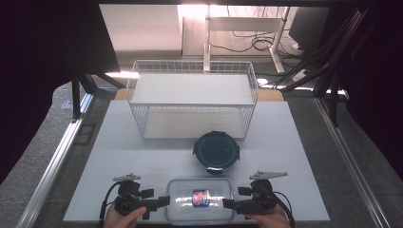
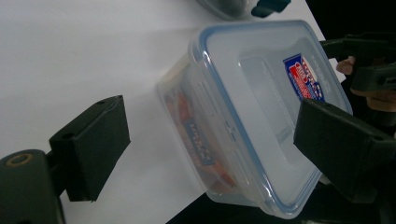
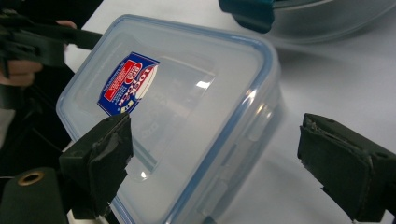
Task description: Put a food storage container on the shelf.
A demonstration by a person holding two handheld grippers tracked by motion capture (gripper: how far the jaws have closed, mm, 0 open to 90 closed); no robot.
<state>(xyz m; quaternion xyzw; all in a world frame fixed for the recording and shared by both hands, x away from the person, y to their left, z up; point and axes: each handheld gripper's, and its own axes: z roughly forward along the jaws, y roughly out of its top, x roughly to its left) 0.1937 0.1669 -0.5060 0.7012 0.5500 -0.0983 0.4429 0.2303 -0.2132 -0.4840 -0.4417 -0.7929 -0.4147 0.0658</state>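
A clear rectangular food box with a blue-rimmed lid and a red and blue label sits at the front edge of the white table. My left gripper is at its left end and my right gripper at its right end, each held by a hand. In the left gripper view the box lies between the spread jaws of the open left gripper. The right gripper view has the box between the wide-apart jaws of the open right gripper. Neither jaw pair presses on it.
A round dark container with teal clips stands just behind the box. Farther back is a white wire basket with a shelf. Metal rails run along both table sides. The box hangs slightly over the front edge.
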